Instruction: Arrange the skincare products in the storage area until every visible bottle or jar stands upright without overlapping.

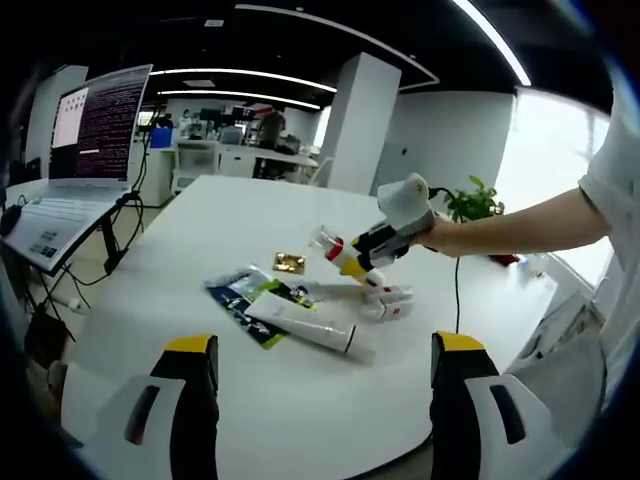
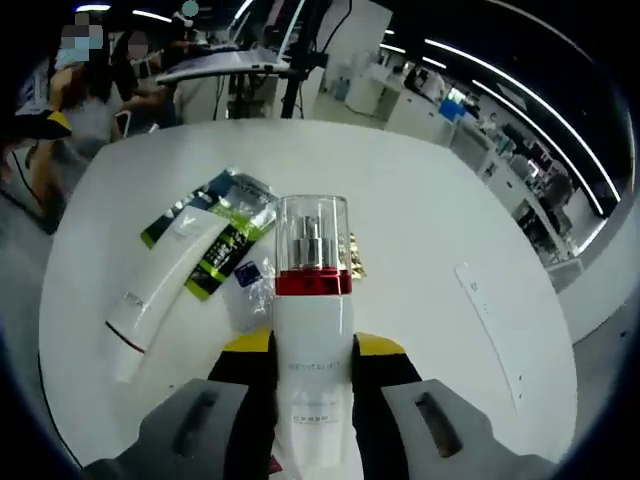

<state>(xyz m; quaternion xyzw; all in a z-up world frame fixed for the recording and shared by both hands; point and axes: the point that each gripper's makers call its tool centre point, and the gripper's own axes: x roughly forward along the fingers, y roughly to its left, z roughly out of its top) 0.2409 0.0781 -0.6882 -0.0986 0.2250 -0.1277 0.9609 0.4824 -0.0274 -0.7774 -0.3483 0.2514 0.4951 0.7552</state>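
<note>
The right claw (image 2: 312,365) is clamped on a white pump bottle (image 2: 313,330) with a red collar and clear cap, held tilted above the white worktop (image 2: 440,230). Just beside that bottle lie a white tube (image 2: 160,285), dark green-and-black sachets (image 2: 225,235) and a small gold packet (image 1: 290,263), all flat on the worktop. The left claw (image 1: 325,400) hangs near the tube with its jaws apart, holding nothing.
</note>
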